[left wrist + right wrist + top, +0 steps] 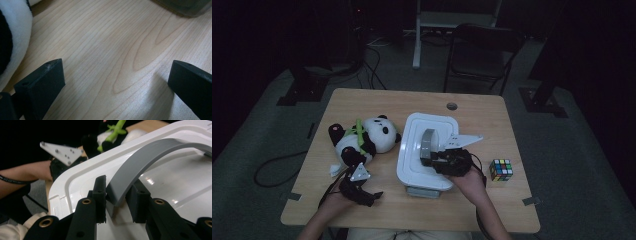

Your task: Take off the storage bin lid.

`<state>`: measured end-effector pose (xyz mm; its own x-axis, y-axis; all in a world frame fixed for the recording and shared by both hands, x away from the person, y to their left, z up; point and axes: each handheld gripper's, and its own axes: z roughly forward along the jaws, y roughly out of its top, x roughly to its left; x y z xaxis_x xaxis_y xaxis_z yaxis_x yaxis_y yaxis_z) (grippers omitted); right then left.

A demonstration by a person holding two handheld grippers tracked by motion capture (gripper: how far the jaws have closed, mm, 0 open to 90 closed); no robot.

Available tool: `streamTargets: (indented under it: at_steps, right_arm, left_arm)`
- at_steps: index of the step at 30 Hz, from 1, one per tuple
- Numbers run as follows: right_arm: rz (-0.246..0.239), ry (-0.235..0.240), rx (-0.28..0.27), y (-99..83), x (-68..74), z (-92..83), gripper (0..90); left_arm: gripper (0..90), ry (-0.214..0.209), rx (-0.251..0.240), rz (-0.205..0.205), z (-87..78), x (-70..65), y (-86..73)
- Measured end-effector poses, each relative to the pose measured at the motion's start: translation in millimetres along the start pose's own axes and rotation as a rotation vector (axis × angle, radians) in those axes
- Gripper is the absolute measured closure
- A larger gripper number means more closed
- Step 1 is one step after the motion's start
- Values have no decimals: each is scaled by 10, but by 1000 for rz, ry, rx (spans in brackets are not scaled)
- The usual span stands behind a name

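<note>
Far left of the wooden table [362,100], high view: a plush panda [364,137] lies on its back, black limbs, a green strap across its chest. Just below it toward the person, the left gripper [371,196] rests low at the table's near edge, held by the left hand [334,202], a grey three-cornered plate on top. In the left gripper view its two black jaws stand wide apart over bare wood grain, nothing between them; released. The panda's white and black fur [11,37] fills the left margin of that view, beside the left jaw, not touching it as far as shows.

Centre of the table: a white lidded box [424,150] with rounded corners, a grey arched handle [428,145] standing up across the lid.

Right of centre: the right gripper [436,161] reaches in over the box from the right, in the right hand [469,177]. In the right gripper view, the gripper [117,200] has its jaws on either side of the handle's near end [140,167], pads close against the grey strip; grasping the handle.

Far right: a colour cube puzzle [501,170] sits on the table, just beside the right hand, apart from the box.
</note>
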<state>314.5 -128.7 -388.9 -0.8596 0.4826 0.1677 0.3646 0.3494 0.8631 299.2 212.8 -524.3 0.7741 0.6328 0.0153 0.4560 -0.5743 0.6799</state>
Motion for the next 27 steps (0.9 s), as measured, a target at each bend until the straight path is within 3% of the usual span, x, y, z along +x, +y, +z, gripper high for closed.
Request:
streamTargets:
  at_steps: [5,20,27]
  right_arm:
    - [-11,-52,-15,57,-70,-105,704]
    - [27,-179,-76,149,-424,-375,704]
    - [66,-269,-132,188,-655,-548,704]
  left_arm:
    - [14,0,0,0,0,0,0]
    - [14,0,1,-1,0,-1,1]
    - [14,0,-1,-2,0,-1,0]
